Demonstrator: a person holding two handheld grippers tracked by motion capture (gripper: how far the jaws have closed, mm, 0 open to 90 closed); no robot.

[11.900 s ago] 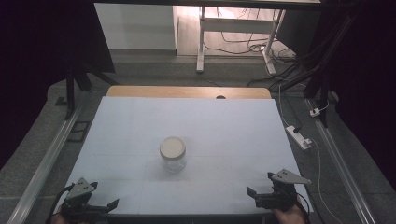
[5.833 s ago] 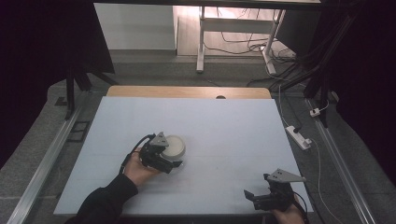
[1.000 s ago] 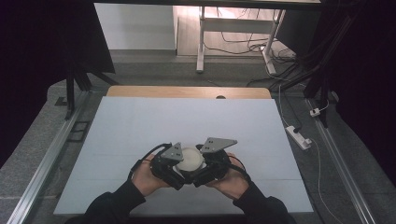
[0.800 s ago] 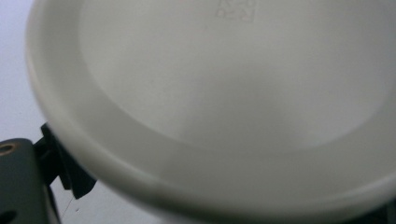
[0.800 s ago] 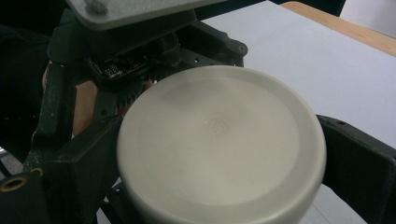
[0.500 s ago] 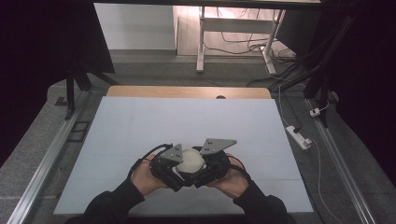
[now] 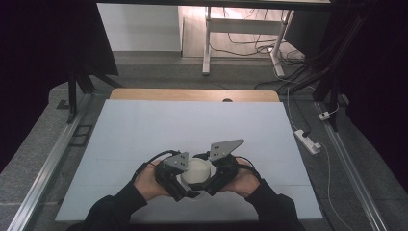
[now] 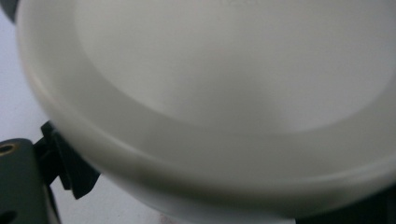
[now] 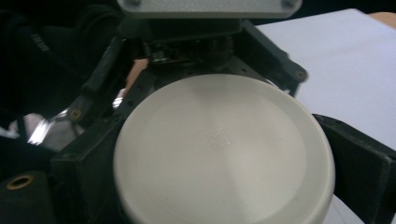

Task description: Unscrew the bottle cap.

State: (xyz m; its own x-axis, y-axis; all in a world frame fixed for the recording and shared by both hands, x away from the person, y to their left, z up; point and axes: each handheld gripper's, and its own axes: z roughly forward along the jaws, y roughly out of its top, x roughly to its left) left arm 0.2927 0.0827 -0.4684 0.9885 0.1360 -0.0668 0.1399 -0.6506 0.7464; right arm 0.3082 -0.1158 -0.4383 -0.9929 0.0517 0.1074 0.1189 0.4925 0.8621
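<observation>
High view: round off-white plastic lid [image 7: 196, 172] on a jar, near the front edge of the pale blue-white table top [image 7: 192, 125], roughly centred left-to-right. Jar body below the lid is hidden by the hardware. Left gripper [image 7: 179, 179] presses in from the lid's left, right gripper [image 7: 211, 177] from its right; both sit tight against it, each with a grey three-cornered plate on top. Black-sleeved forearms come up from the bottom edge.

Left gripper view: the lid is blurred, smooth, with a shallow recessed centre and a rounded rim. One black jaw shows at lower left, touching the underside of the rim. Opposite jaw barely in view, so the opening can't be read here.

Right gripper view: lid top is flat, matte, with a small embossed mark near centre. The right gripper's black jaws sit on either side of the rim, spread about lid-wide and clamped on it. The left gripper faces in from behind the lid, against its far edge.
</observation>
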